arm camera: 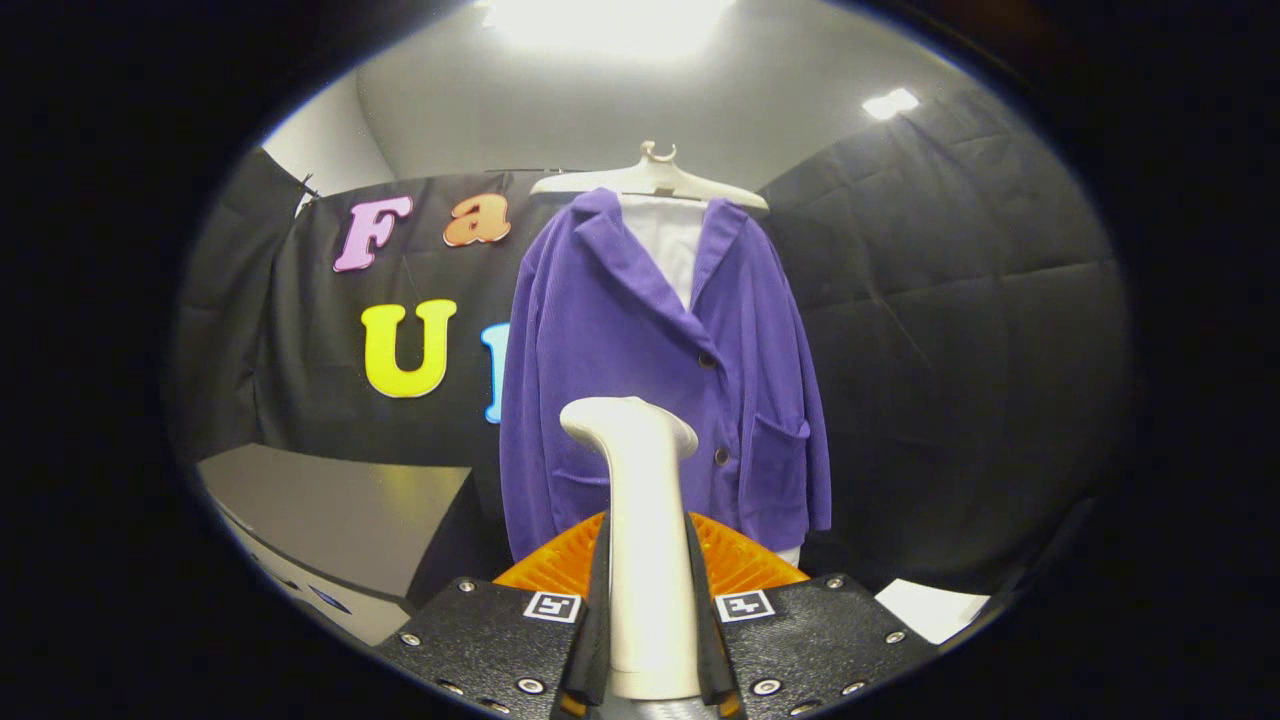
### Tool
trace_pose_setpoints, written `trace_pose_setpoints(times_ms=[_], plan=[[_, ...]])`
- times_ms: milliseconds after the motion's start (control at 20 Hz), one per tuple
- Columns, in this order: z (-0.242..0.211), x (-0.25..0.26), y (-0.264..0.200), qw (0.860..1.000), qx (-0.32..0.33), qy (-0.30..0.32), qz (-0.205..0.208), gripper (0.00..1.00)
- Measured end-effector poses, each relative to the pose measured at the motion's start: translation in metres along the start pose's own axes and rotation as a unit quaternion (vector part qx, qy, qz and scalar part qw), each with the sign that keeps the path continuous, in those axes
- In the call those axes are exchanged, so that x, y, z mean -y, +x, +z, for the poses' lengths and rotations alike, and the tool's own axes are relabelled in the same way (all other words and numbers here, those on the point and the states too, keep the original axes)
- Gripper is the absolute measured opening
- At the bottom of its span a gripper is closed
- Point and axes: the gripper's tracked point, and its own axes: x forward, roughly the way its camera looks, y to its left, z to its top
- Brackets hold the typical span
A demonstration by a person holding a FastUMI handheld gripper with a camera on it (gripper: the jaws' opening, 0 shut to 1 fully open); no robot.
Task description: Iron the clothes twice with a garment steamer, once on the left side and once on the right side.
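A purple corduroy jacket (640, 370) hangs on a pale hanger (650, 180) in front of the black booth wall, over a white garment (665, 240) that shows at the collar. My gripper (648, 560) is shut on the handle of a white garment steamer (640, 500), both fingers pressing its sides. The steamer stands upright between the fingers, its head (628, 420) pointing at the jacket's lower front, near the left pocket and the buttons. The head stays short of the cloth; I cannot tell how far.
A grey table (340, 510) stands to the left of the jacket. A white sheet (930, 608) lies low to the right of the fingers. Black quilted cloth closes the booth behind and to the right.
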Motion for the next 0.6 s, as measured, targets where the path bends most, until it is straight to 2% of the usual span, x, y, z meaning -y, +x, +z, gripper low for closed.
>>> trace_pose_setpoints(times_ms=[250, 600], plan=[[0.067, 0.021, 0.009, 0.997, 0.074, 0.012, -0.021, 0.35], [0.131, 0.055, 0.043, 0.990, 0.131, 0.014, -0.055, 0.35]])
